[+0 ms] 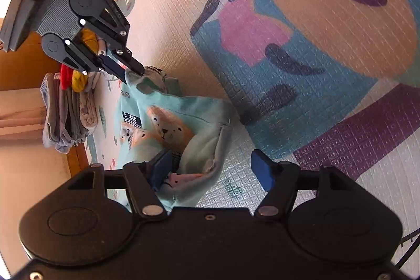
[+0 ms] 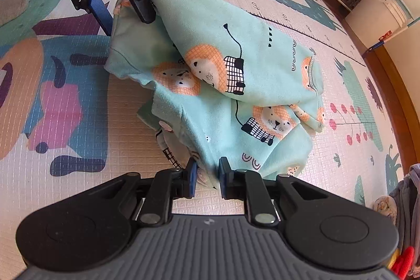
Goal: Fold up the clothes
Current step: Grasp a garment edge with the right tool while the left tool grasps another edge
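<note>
Mint garment (image 2: 236, 64) with lion print lies rumpled mid-frame on the play mat (image 2: 65, 188), on the floor; one flap is doubled over the rest, not flat.

Right claw (image 2: 206, 175): pads drawn close on a fold of the garment's near edge at lower centre of its own view; in the left view, right claw (image 1: 134, 71) pinches a cloth corner at upper left.

Left claw (image 1: 212, 169): pads set wide apart at lower centre; left pad sits against or in the cloth, right pad over bare mat. No clamp on fabric that I can see. In the right view, left claw (image 2: 123, 9) stands at the garment's far corner, upper left.

Judgement: one corner held, the opposite one not secured. To do well, pinch a single layer at a seam corner, draw both corners apart till the edge runs taut, then lay down smooth.

Room: broad bare mat at left and right of the right view. Stack of folded clothes (image 1: 68, 114) at left edge of the left view, well apart; wooden skirting beyond.
</note>
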Demonstrator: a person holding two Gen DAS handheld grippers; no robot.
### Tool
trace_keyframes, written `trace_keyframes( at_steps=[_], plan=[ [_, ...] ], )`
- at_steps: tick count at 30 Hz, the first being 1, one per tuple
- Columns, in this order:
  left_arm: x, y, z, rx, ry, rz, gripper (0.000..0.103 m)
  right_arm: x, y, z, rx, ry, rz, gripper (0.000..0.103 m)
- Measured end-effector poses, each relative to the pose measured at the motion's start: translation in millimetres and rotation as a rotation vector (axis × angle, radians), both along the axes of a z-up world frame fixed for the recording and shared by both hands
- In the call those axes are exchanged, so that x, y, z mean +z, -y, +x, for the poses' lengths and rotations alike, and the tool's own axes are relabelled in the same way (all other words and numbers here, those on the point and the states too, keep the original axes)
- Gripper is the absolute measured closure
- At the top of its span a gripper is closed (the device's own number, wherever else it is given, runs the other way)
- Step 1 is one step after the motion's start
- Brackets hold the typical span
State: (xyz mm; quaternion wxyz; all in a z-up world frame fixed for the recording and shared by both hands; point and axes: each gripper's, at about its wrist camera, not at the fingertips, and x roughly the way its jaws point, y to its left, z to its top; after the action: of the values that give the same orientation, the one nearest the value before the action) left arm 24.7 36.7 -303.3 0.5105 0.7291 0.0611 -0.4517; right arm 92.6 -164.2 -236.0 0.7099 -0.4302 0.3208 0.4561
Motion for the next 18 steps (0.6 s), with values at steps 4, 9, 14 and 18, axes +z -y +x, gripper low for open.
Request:
trace_keyframes(
  at_steps=[4, 9, 14, 18],
  plan=[
    [12, 10, 25, 0.227, -0.162, -0.069, 0.085, -1, 5, -5, 0.025, 0.0, 0.003, 0.079],
    [49, 9, 69, 0.562, -0.417, -0.262, 0.095, -4, 3, -31, 0.155, 0.137, -0.021, 0.032],
    [79, -4, 97, 0.723, -0.528, -0.448, 0.096, -11, -12, -49, 0.259, 0.238, -0.048, 0.028],
    [101, -14, 118, 0.834, -0.604, -0.589, 0.096, -16, -26, -53, 0.284, 0.265, -0.063, 0.026]
  ],
)
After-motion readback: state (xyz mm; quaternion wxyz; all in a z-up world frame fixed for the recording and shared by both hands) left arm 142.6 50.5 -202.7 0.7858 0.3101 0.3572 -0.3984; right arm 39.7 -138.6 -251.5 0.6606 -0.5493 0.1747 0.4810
